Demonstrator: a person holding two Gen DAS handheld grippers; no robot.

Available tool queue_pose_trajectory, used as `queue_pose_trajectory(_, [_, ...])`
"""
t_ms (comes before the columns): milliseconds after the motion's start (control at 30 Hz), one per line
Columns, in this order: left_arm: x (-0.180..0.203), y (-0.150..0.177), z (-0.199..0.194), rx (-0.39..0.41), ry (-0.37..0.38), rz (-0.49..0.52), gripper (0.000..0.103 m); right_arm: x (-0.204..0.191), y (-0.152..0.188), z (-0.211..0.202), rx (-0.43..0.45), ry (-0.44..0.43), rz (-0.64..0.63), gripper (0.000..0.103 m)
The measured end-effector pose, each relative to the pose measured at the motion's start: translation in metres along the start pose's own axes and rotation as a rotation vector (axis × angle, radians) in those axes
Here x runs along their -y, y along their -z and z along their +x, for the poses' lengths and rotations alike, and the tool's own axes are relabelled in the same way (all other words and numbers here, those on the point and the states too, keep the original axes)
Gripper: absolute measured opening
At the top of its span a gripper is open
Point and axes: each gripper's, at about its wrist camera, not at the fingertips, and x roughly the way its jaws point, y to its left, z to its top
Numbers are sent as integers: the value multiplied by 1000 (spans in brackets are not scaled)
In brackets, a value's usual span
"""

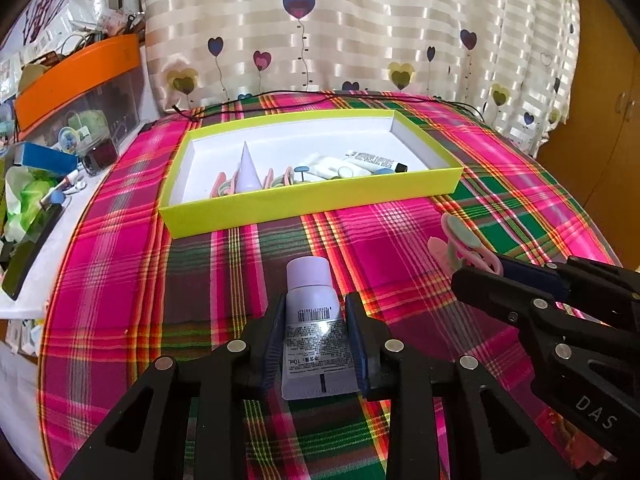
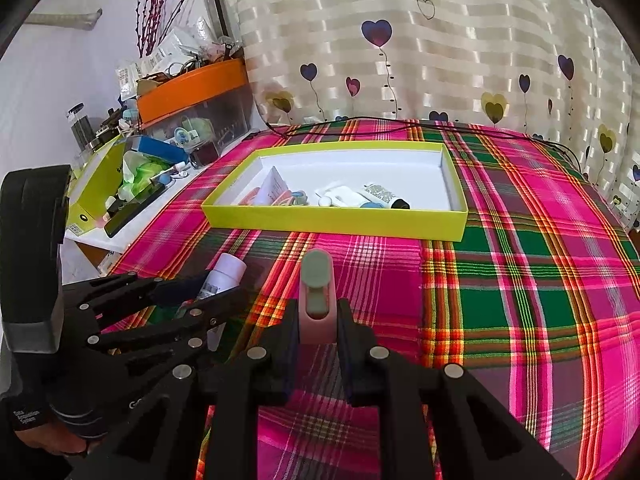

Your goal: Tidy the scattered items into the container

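Left gripper (image 1: 314, 336) pinching a small pale-lilac tube (image 1: 314, 320), jaws pressed against both sides of its label, cap pointing forward toward the yellow-green box (image 1: 312, 210). Tube held just above the pink-and-green plaid cloth (image 1: 120, 264), short of the box's near wall. Seen from the right wrist, same tube (image 2: 224, 276) poking out beyond the left gripper (image 2: 212, 292) at lower left.

Right gripper (image 2: 318, 320) clamped on a pink hair clip (image 2: 317, 300) with a grey-green top, jaws closed snug on its pink base, clip sticking up and forward between them. From the left wrist, that clip (image 1: 460, 240) showing at the tip of the right gripper (image 1: 480, 268), over the cloth to the right of the box's near corner.

Inside the box: a lilac cone (image 1: 247, 168) upright at left, pink rings beside it, white tubes and a black-capped tube (image 1: 376, 160) lying toward the right. Orange-lidded bin (image 1: 80, 80) on the side table to the left, well apart from the box
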Motion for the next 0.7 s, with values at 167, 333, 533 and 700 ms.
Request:
queue_pose_trajectory(167, [1,0,-8,14,-7,0,31,-3,0,-4,8,-1,-5,18])
queue_pose_trajectory(333, [2,1,-15,27,-12,4,31,-5,1,-9,15,-1,-9,18])
queue_pose_trajectory(533, [5,1,-24,47,-17,12,31,-9,1,-17,31,-1,-14,18])
queue_pose_trajectory(700, [7,0,-34,70,-23,20,31,-12,0,-24,48,0,-20,18])
